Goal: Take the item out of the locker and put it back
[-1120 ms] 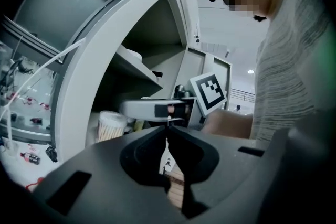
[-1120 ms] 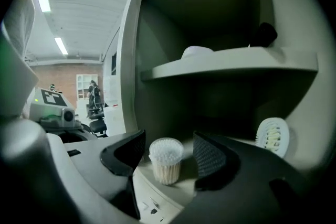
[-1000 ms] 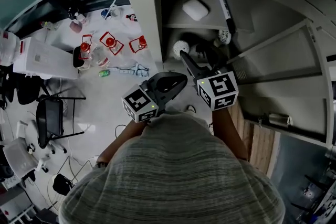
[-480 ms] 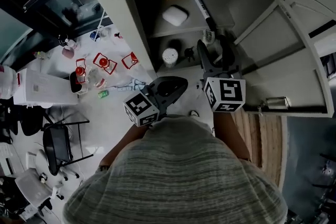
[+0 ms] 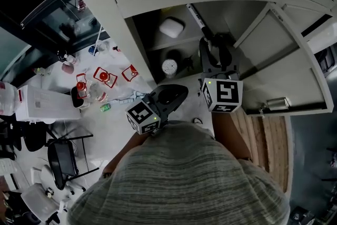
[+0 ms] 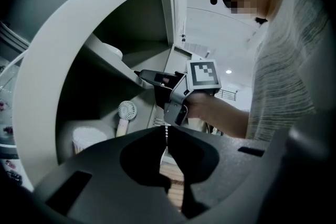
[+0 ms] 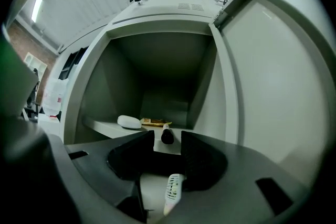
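Person in a grey striped shirt stood at an open locker, one gripper in each hand.

Left gripper: held close to the body, outside the locker. Fingers pressed together, nothing between them.

Right gripper: farther forward, reaching in at the upper shelf. Its fingers had just been closing but stood apart. The dark end of the marker pen sat between them with a gap showing on either side, so no pad pressed on it.

Door: swung open on the right.

Marker pen lay on the upper shelf, its length running back toward the rear wall. A white rounded case lay to its left. A yellow wrapper lay behind that, near the back.

Lower compartment held a small white fan with a white round tub beside it.
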`<state>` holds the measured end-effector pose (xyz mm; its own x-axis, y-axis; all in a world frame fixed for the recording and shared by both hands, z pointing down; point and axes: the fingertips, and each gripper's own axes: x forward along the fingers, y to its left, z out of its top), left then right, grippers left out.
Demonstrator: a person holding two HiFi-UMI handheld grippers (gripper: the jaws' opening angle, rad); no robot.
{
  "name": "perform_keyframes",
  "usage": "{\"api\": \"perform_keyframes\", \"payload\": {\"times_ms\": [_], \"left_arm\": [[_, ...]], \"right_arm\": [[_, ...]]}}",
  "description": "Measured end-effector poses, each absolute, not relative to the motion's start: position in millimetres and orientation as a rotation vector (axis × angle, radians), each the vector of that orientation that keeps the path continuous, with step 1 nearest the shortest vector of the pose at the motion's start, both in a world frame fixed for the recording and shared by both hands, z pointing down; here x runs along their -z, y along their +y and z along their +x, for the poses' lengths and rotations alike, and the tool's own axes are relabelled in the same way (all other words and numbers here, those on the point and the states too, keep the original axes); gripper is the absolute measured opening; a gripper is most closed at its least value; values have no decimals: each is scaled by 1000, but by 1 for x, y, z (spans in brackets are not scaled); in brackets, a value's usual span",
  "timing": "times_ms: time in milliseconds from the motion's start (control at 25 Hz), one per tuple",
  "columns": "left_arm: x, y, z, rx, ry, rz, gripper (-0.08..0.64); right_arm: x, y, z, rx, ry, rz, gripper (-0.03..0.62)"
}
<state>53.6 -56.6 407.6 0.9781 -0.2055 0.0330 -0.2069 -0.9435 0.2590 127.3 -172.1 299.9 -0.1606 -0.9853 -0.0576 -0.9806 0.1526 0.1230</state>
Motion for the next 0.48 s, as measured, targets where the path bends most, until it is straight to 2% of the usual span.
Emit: {"api": "perform_keyframes", "payload": {"times_ms": [80,320,480], "left_arm": [[-407,-58,53,-8,-303,2863,8],[-409,-63,52,-17,-313,2867,8],[-410,-66,51,-17,-326,2869,8]], "right_arm": [[-300,-175,126,202,-2356,2010,170],[-303,-180,124,214,-2353,1982,87],[-303,-180,123,232,-2350,1983,81]]}}
